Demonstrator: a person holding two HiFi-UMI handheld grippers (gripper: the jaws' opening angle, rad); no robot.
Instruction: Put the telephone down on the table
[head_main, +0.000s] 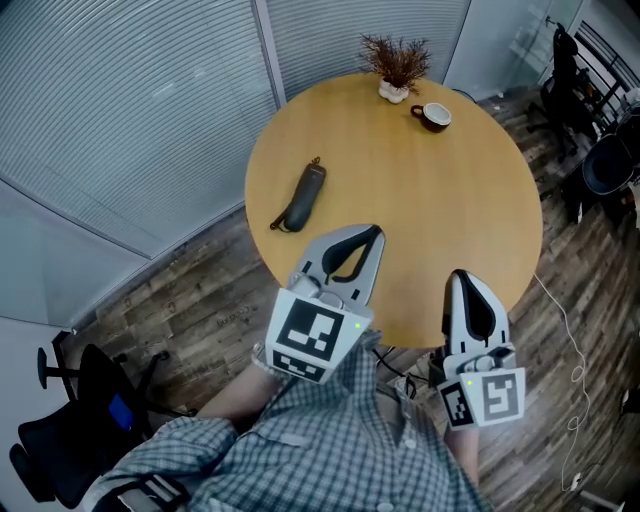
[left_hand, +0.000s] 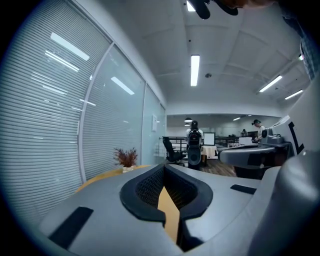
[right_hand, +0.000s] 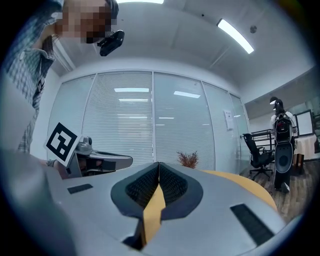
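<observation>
The telephone (head_main: 305, 197), a dark handset with a short cord, lies flat on the left part of the round wooden table (head_main: 420, 200). My left gripper (head_main: 375, 232) hovers over the table's near edge, to the right of and nearer than the handset, apart from it. Its jaws are shut with nothing between them; the left gripper view shows the tips (left_hand: 163, 167) meeting. My right gripper (head_main: 458, 275) is also shut and empty, at the table's near edge; its tips (right_hand: 159, 164) touch in the right gripper view. The telephone does not show in either gripper view.
A small potted dry plant (head_main: 396, 62) and a dark cup (head_main: 433, 115) stand at the table's far side. Glass walls with blinds run behind and to the left. Office chairs stand at the lower left (head_main: 70, 440) and the right (head_main: 600, 150). A cable (head_main: 570, 340) lies on the wooden floor.
</observation>
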